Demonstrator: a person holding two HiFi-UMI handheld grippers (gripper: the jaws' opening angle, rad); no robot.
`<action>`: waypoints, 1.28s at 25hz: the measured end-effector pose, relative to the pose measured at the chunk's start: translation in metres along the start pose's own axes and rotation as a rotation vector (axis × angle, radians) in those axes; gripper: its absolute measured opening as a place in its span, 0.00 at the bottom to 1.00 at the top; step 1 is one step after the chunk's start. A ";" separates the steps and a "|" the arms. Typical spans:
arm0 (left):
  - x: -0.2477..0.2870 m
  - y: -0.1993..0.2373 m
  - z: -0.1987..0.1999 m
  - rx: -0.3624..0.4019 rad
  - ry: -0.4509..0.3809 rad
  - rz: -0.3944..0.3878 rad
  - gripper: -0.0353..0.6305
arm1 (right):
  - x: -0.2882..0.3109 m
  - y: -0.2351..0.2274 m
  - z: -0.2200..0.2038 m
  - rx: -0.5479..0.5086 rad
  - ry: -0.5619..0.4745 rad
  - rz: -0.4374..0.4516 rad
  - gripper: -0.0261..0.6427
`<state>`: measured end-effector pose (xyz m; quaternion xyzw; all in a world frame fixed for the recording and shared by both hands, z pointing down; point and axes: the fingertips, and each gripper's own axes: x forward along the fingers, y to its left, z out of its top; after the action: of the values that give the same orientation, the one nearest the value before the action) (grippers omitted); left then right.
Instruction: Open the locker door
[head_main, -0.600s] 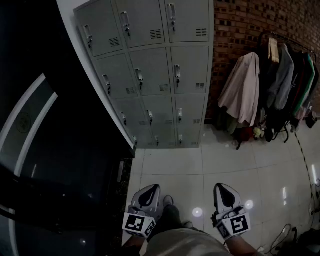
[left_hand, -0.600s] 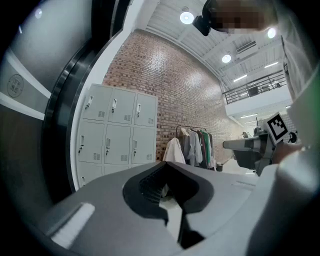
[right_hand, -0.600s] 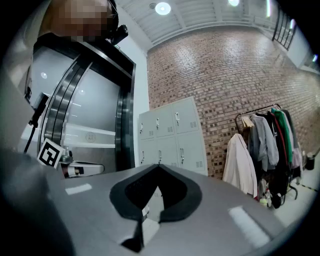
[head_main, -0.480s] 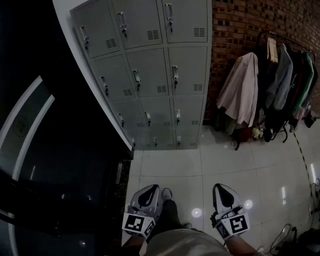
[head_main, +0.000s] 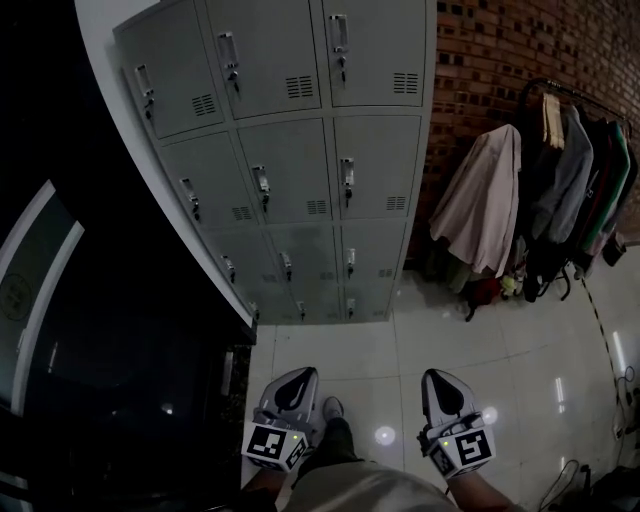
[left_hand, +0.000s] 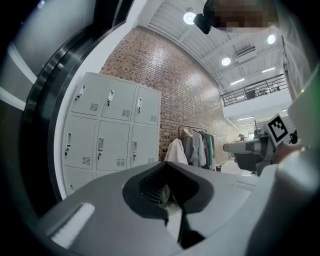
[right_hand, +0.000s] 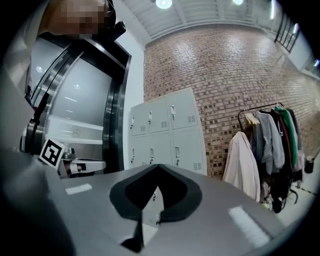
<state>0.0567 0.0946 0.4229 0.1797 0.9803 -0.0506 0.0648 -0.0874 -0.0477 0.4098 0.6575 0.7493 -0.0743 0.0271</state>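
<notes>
A grey bank of lockers (head_main: 290, 170) stands ahead against a brick wall, three doors wide, every door closed, each with a small handle and a vent. It also shows in the left gripper view as lockers (left_hand: 110, 130) and in the right gripper view as lockers (right_hand: 167, 132). My left gripper (head_main: 290, 385) and right gripper (head_main: 442, 385) are held low near my body, well short of the lockers. Both are shut with nothing between the jaws. In the left gripper view the left gripper (left_hand: 167, 175) has its tips together; likewise the right gripper (right_hand: 159, 167) in its own view.
A clothes rack (head_main: 560, 190) with several jackets stands right of the lockers by the brick wall (head_main: 500, 60). A dark curved glass structure (head_main: 90, 330) fills the left. Shiny tiled floor (head_main: 480, 340) lies between me and the lockers. Cables lie at the lower right.
The view has shifted closer to the lockers, which now look larger and sit further left. Both grippers stay low and shut in the same place in the picture.
</notes>
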 end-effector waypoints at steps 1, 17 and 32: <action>0.012 0.011 -0.003 0.000 0.000 -0.006 0.13 | 0.017 -0.005 -0.001 0.004 -0.009 0.000 0.04; 0.175 0.182 -0.066 0.019 0.014 -0.027 0.13 | 0.243 -0.073 -0.050 -0.008 -0.021 -0.023 0.04; 0.254 0.211 -0.146 -0.023 0.028 0.069 0.13 | 0.346 -0.144 -0.177 -0.008 0.173 0.068 0.13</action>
<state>-0.1185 0.3965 0.5136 0.2133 0.9748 -0.0346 0.0549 -0.2665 0.3000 0.5477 0.6866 0.7262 -0.0133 -0.0324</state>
